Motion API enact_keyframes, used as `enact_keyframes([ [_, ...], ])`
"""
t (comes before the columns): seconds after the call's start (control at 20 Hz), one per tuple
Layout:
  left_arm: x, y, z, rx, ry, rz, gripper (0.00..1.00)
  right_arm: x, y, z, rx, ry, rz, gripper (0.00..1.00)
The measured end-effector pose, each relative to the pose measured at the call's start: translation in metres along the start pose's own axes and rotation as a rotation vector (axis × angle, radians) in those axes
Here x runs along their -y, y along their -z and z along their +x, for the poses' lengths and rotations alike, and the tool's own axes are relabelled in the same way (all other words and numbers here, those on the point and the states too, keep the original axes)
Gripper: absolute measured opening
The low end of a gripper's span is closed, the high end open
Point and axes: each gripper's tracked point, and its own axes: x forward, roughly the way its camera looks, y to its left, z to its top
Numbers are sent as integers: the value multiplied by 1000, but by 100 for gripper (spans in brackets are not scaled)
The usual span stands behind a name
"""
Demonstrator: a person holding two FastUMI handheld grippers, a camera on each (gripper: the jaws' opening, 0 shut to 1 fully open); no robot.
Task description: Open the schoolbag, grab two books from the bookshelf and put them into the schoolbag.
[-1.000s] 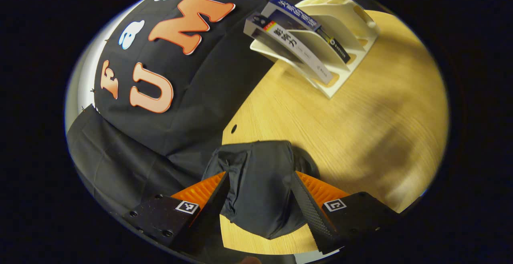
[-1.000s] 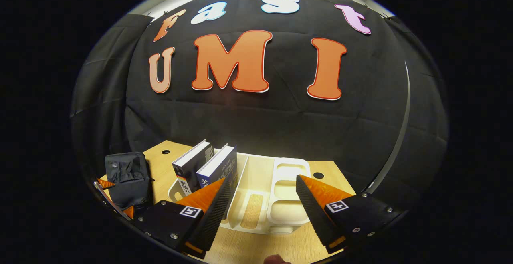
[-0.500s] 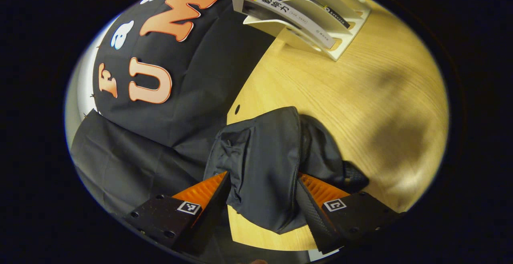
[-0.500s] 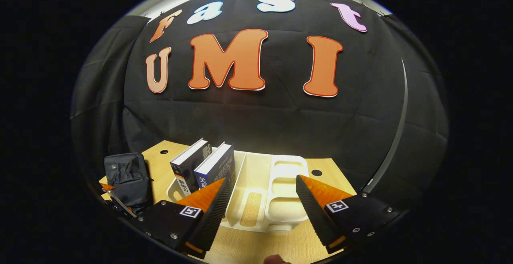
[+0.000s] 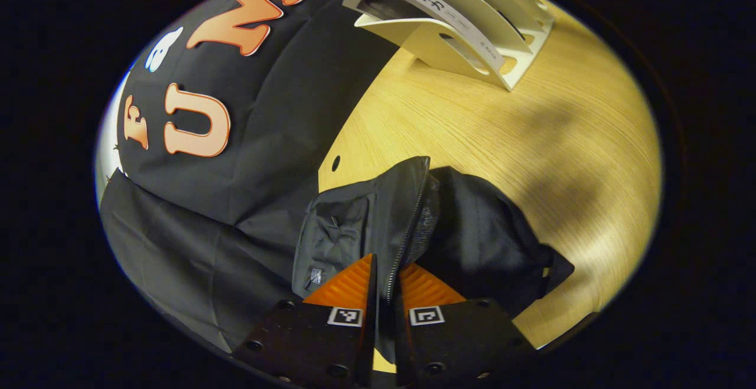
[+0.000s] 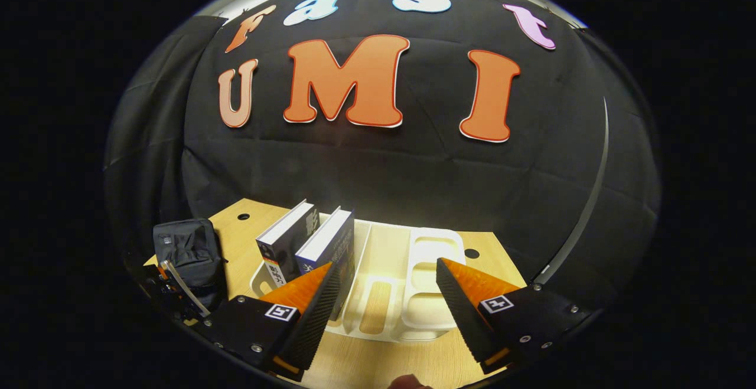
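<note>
Closed now: my left gripper (image 5: 384,285) fingers, wide apart a second ago, pinch the zipper edge of the black schoolbag (image 5: 472,235) at the counter (image 5: 531,141) corner. Right gripper (image 6: 384,294) hangs wide open, empty, facing the two books (image 6: 310,241) in the white bookshelf (image 6: 413,294). Bag looks partly unzipped; both books left to move.

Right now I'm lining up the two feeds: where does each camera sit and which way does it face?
Left gripper view: rides the left gripper, looks down at the schoolbag, fingers closed on its zipper edge.
Right gripper view: rides the right gripper, open, faces the bookshelf and wall.
Shared: schoolbag, books, table.
</note>
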Motion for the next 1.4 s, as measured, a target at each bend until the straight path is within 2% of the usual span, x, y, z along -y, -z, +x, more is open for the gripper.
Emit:
enact_keyframes([
  [0.1, -8, -1, -2, 5, 75, -28, 8, -13, -8, 2, -15, -7, -4, 97],
  [0.2, -24, -4, -3, 11, 146, -56, 8, -24, -14, 7, -36, 1, -29, 96],
  [0.4, -57, -9, -12, 36, 296, -74, 7, -56, -28, 15, -100, -37, -61, 97],
  [0.55, -82, -16, -16, 70, 369, -56, 7, -80, -35, 20, -172, -61, -106, 97],
  [0.75, -117, -22, -16, 100, 429, -14, 6, -102, -57, 28, -201, -68, -138, 97],
  [1.0, -157, -28, -11, 101, 540, -70, 6, -118, -57, 49, -290, -58, -221, 97],
  [1.2, -190, -32, -13, 141, 552, -80, 6, -122, -50, 67, -404, -77, -219, 99],
  [1.4, -204, -35, -15, 162, 574, -70, 6, -120, -50, 84, -482, -61, -201, 100],
])
